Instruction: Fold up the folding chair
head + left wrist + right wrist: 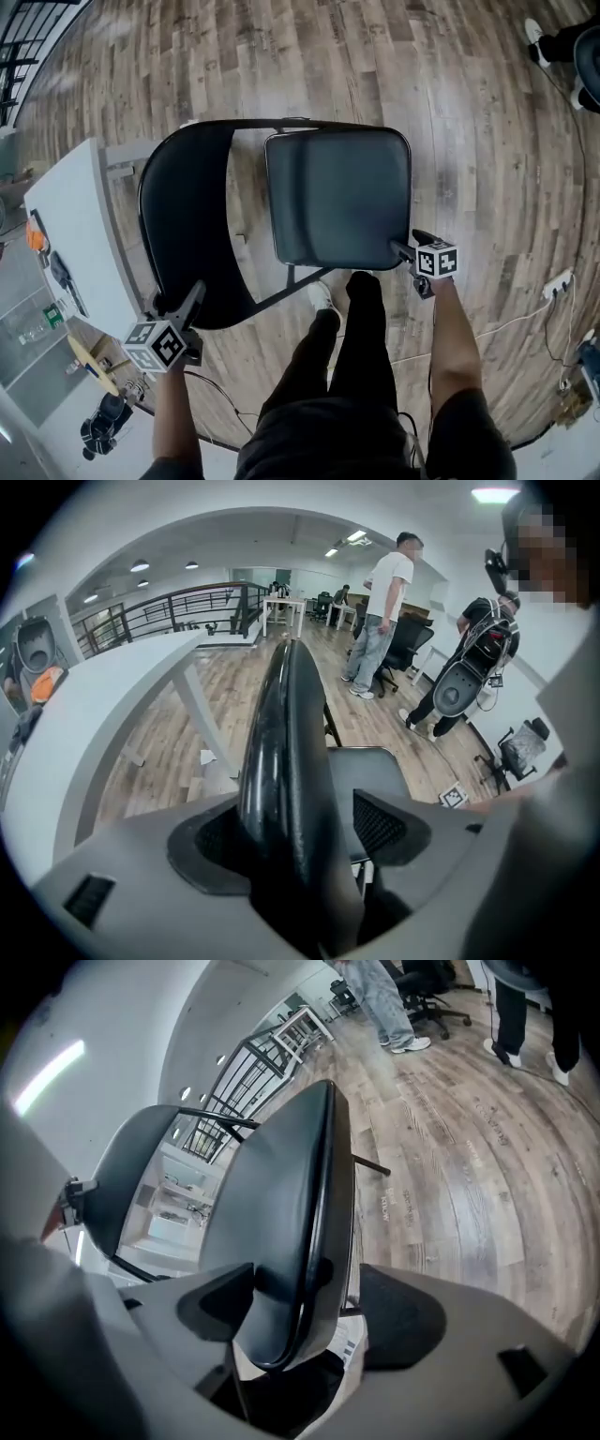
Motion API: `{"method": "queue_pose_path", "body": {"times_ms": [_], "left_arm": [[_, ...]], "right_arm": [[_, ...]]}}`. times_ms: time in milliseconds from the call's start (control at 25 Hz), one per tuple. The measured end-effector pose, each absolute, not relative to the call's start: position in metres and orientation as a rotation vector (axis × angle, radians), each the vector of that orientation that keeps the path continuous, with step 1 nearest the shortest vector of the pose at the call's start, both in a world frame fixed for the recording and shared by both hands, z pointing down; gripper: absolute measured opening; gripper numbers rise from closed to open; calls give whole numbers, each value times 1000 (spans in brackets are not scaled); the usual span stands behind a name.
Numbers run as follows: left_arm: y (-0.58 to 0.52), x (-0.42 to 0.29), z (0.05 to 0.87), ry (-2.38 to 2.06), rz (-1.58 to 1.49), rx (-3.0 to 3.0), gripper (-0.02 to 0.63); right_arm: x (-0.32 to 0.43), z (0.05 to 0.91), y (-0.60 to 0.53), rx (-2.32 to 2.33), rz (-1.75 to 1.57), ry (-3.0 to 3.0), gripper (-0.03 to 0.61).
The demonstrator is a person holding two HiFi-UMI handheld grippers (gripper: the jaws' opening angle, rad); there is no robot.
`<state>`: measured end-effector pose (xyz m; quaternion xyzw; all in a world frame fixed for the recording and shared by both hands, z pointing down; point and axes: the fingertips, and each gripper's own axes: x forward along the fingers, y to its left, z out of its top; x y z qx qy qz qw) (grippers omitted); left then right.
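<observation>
A black folding chair stands unfolded on the wooden floor in the head view, with its curved backrest [183,216] at the left and its padded seat [337,197] in the middle. My left gripper [183,300] is at the backrest's near end. In the left gripper view the backrest's edge [281,714] runs between the wide jaws of the left gripper [300,832], close to the left pad and apart from the right pad. My right gripper [412,244] is at the seat's near right corner. In the right gripper view the seat's edge [291,1194] lies inside the right gripper [309,1309], whose right pad stands off it.
A white table [80,216] with small items stands just left of the chair. The person's legs [347,337] are right behind the seat. A power strip [558,281] and cable lie on the floor at the right. Other people [384,602] and an office chair [408,649] are farther off.
</observation>
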<state>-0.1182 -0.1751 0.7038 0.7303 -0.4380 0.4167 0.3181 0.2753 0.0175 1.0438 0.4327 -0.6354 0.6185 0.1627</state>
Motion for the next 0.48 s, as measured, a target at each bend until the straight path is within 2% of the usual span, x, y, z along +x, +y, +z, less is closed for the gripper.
{"method": "queue_pose_path", "body": {"times_ms": [160,240,480], "left_arm": [[-175,-111,720,-1125,1115,1927,339],[-177,-114,724,-1134,1125,1928,285],[-176,-114,731,-1077,1100,1905,232]], "right_arm": [[268,1056,18,1174,1923,-1910,344],[260,1061,16,1122,1962,-1951,351],[246,1071,10,970,1999,-2003,353]]}}
